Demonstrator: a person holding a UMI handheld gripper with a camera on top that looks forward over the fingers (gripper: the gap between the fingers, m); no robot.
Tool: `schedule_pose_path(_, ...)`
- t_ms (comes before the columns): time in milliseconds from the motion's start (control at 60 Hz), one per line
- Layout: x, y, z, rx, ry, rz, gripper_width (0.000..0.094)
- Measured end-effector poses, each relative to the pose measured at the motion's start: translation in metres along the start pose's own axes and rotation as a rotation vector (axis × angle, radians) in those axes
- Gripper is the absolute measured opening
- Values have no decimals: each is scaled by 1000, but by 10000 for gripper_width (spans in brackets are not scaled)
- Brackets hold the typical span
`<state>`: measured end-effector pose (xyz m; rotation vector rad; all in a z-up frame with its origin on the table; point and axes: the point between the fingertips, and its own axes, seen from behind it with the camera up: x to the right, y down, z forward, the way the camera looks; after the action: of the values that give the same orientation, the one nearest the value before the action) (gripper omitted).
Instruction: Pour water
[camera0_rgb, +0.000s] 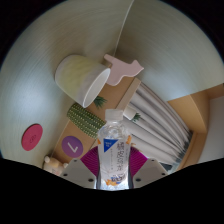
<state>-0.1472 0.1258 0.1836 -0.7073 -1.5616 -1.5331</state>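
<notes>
Bottle (116, 150) in tongs (113, 176), cup (80, 78) beyond

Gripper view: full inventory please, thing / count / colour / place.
water bottle: 1, clear with white cap and blue-purple label, upright between the jaws
cup: 1, cream, tilted, beyond the bottle
cactus-like toy: 1, green, left of the bottle, ahead of the fingers
round coasters: 2, one pink and one purple, far left on the table
curtain: 1, white-grey striped, right of the bottle
table: 1, pale wood
gripper: 1, magenta pads, jaws closed on the bottle
</notes>
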Motion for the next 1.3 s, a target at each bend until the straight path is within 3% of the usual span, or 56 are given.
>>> schedule_pose_path(217,-2,-36,13,72,37,-231,363)
schedule_pose_path(517,2,-29,15,32,38,-171,362)
schedule_pose_path(633,21,-2,14,-45,45,134,363)
schedule_pose_path(833,37,54,7,-182,-51,1023,361)
schedule_pose_path(1017,34,104,-7,-260,-16,1753,360)
schedule_pose_path(1133,9,119,-11,-247,-37,2026,361)
schedule_pose_path(1300,-32,98,-9,-239,-72,2126,361)
